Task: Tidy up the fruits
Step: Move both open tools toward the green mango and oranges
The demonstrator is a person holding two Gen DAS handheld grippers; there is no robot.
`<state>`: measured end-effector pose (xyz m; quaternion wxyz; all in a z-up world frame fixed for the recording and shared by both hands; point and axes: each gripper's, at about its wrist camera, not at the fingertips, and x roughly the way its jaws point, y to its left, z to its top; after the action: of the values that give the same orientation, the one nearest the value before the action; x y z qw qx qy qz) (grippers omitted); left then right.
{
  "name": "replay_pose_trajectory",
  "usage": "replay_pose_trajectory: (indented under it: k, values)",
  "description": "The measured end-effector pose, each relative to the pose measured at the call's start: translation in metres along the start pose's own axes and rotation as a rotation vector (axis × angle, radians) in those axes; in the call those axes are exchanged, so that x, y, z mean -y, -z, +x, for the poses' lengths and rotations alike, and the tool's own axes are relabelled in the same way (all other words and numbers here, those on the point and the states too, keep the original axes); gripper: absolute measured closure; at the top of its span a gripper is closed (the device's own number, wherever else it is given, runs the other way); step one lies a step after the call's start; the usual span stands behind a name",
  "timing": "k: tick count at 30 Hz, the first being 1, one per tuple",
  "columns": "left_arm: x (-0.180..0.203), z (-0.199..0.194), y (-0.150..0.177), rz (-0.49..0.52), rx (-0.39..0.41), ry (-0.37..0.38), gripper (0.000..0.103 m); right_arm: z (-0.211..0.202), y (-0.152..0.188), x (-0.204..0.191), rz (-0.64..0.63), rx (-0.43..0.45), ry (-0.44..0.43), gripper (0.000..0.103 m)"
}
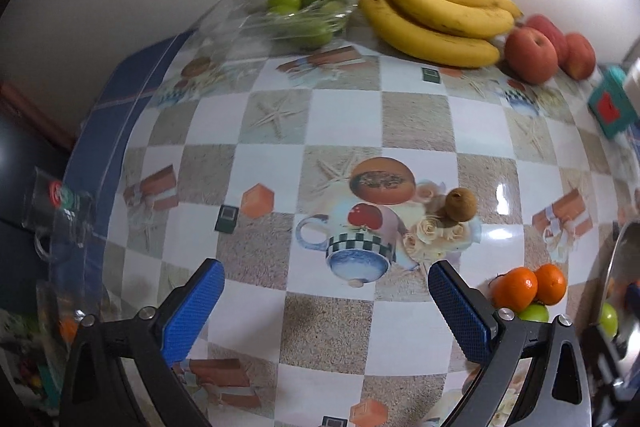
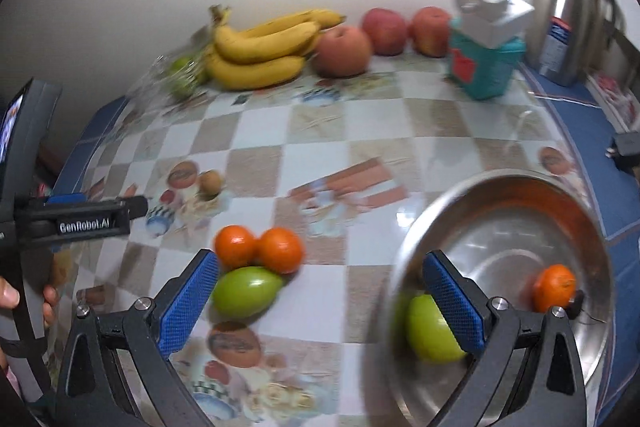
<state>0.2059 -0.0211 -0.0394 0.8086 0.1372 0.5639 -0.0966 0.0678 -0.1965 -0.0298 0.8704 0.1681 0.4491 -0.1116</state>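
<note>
While both claws hang low over the checkered, picture-printed glossy tablecloth (image 1: 344, 115), each stands spread wide with nothing between its blue pads. The left gripper (image 1: 326, 281) points toward the far wall, level above bare cloth, with a small brown round fruit (image 1: 461, 205) ahead and slightly right of it. In the right wrist view this same tool juts in from the left edge, fingertips of the person's hand (image 2: 24, 301) curled on its black handle. The right gripper (image 2: 320, 273) straddles the gap between fruit on the cloth and the shiny round steel bowl (image 2: 500, 195): its left pad sits just beside a green oval fruit (image 2: 245, 291) that touches two small oranges (image 2: 258, 247), its right pad overlaps the bowl's near rim. Inside the bowl lie a green round fruit (image 2: 428, 331), partly hidden by that pad and blurred, and one small orange (image 2: 554, 287). Along the wall sit a yellow banana bunch (image 1: 436, 19), red apples (image 1: 530, 53) and a blurred clear bag of green fruit (image 1: 304, 15), its count unclear
</note>
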Motion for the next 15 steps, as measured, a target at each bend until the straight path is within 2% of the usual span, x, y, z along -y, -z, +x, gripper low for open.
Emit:
replay_pose_trajectory:
  k: [6,12,15]
  values:
    - [-0.012,0.001,-0.002,-0.075,-0.017,0.056,0.000,0.009,-0.008,-0.022,-0.026,-0.008,-0.025,0.002]
    - [-0.006,0.003,-0.004,-0.074,-0.030,0.084,0.000,0.025,-0.014,-0.012,0.049,-0.050,-0.051,0.002]
    - [0.000,0.003,-0.005,-0.064,-0.030,0.088,0.000,0.025,-0.016,-0.010,0.036,-0.048,-0.028,0.002]
